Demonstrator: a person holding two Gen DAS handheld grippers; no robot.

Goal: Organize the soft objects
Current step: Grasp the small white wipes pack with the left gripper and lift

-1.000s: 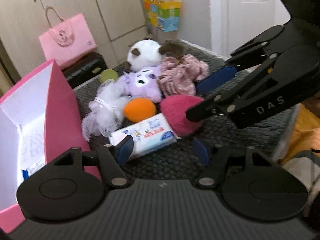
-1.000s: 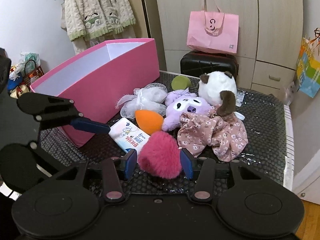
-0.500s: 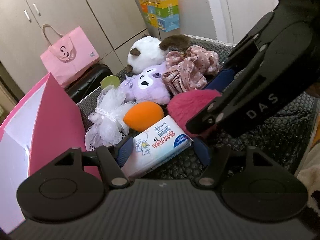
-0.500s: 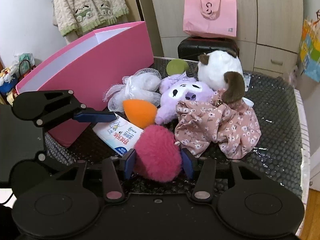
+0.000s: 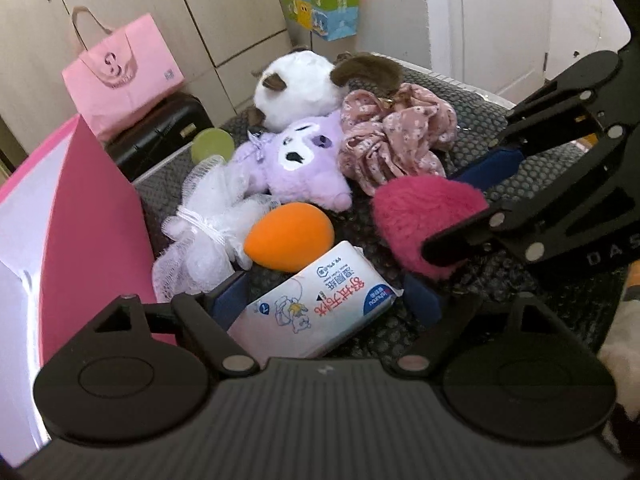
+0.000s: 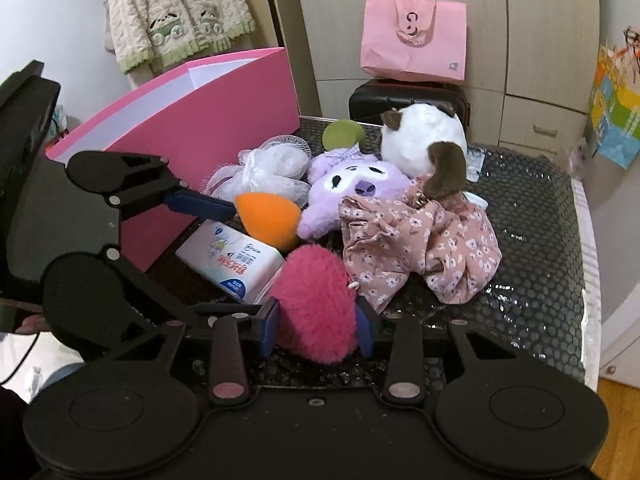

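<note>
Your right claw has just been closing and now squeezes the pink pompom near the worktop's front edge — a soft grip suits fluff. Your left claw has just been opening, empty, straddling the wipes pack beside the pink box — the likely destination.

On the table lie two plush toys, one purple and one white with brown ears. There is one fuzzy pink ball, one orange sponge, one green sponge, one white mesh pouf, one floral cloth, one pack of wipes and one pink box.
</note>
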